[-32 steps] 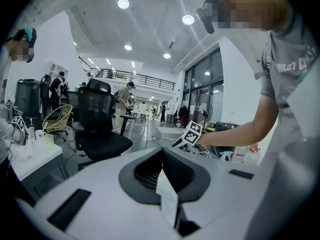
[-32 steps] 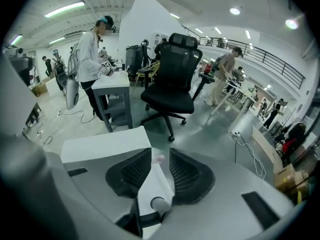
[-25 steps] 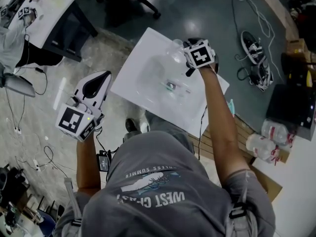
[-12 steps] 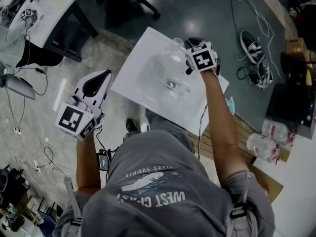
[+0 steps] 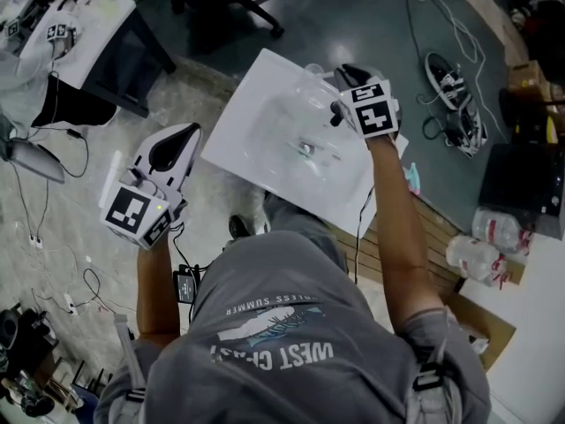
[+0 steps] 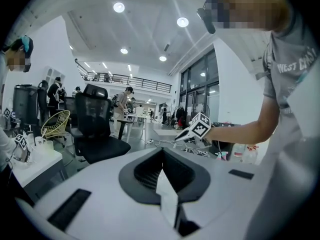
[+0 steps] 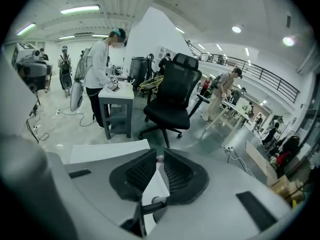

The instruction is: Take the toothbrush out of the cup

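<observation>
The right gripper (image 5: pixel 342 76), whose jaws have just been closing, pinches the toothbrush (image 7: pixel 159 158) just beside the clear cup (image 5: pixel 314 81) on the white table (image 5: pixel 256 95). The left gripper (image 5: pixel 190 132), with jaws pressed together and empty, is off the table's edge.

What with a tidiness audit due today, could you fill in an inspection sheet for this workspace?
Surface: white tabletop, mostly bare.
Job's things: clear cup near the far edge; toothbrush, only a slim pale end showing, between the right tool's tips.
Clutter: small unclear item mid-table; shoes on the floor; plastic bottles at right.
Grippers: left tool shut, empty, off the table's left side; right tool by the cup, jaws have just been closing, apparently gripping the toothbrush.
Cables: white cable loose across the floor; thin cables at left.
Surroundings: black office chair; person at a grey side table.
</observation>
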`<state>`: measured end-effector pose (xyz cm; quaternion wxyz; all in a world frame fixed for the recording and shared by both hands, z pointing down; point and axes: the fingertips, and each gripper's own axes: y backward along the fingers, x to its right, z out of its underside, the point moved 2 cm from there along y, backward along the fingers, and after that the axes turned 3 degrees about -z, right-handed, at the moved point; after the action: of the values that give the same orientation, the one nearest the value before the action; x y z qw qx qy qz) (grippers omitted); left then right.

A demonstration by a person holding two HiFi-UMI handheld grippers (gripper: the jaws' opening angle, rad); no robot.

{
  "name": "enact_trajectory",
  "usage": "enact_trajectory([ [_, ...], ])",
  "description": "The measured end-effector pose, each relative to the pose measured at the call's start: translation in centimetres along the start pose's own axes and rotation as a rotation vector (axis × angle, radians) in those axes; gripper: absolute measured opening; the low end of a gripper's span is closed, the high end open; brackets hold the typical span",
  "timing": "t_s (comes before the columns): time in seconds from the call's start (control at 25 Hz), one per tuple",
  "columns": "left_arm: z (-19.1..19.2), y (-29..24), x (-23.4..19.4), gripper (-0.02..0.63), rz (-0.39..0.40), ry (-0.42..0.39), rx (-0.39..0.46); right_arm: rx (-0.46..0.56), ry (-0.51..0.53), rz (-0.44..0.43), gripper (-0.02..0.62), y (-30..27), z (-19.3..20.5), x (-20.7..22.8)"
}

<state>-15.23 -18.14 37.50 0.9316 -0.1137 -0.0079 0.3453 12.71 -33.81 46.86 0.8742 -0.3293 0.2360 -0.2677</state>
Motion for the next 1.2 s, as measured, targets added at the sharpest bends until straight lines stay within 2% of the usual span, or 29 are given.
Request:
enact_trajectory([
  [0.44, -1.0, 1.8, 2.3, -0.002, 0.017, -0.026, 0.012, 0.115, -0.028, 0.039, 0.06, 6.2, -0.8, -1.3],
  [1.2, -1.3, 4.8, 5.8, -0.002, 0.031, -0.073, 0.024, 0.123, -0.082, 0.019, 0.06, 11.9, 4.2, -5.3],
])
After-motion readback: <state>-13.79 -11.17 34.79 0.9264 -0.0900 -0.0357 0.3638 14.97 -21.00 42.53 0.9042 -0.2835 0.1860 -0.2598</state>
